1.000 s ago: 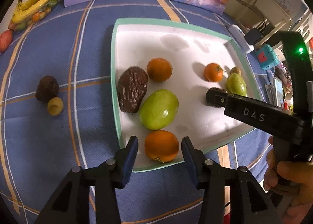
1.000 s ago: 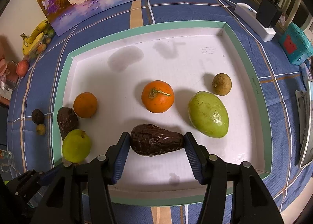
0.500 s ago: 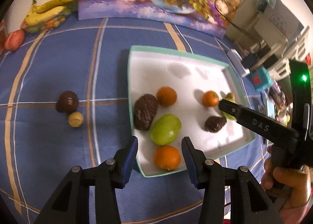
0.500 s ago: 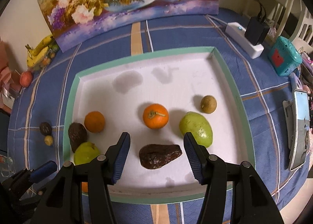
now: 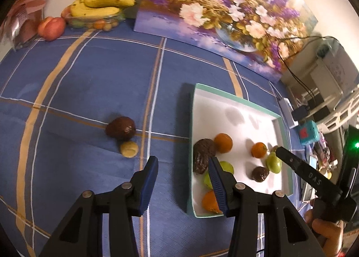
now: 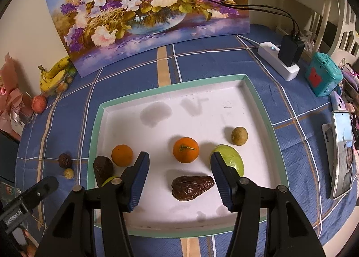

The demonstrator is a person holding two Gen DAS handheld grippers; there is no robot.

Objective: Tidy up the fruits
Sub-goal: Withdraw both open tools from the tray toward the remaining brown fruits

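Blue plaid tablecloth (image 5: pixel 94 90) underneath everything, with the white tray with the teal rim (image 6: pixel 96 122) parked toward the right side and already carrying most of the haul. Inside, biggest down: two green mangoes, one on the right (image 6: pixel 231 160) and one at the near-left corner (image 5: pixel 225 167), mostly hidden behind a finger; two wrinkly dark avocados, left edge (image 6: pixel 102 168) and front middle (image 6: pixel 191 187); three oranges, two in plain sight (image 6: pixel 185 149) (image 6: pixel 122 155) plus one in the near corner (image 5: pixel 209 200); and a small brownish round fruit (image 6: pixel 239 136) at the back right. Still out on the cloth, well apart from the tray: a dark round fruit (image 5: pixel 121 131) touching a little yellowish one (image 5: pixel 128 149). So roughly done, just those two stragglers left, going by the layout. Left gripper (image 5: pixel 182 186) spread wide and holding nothing, aimed at the cloth between the stragglers and the tray. Right gripper (image 6: pixel 178 181) also spread, empty, hovering over the front avocado. Probably the left one's job next.
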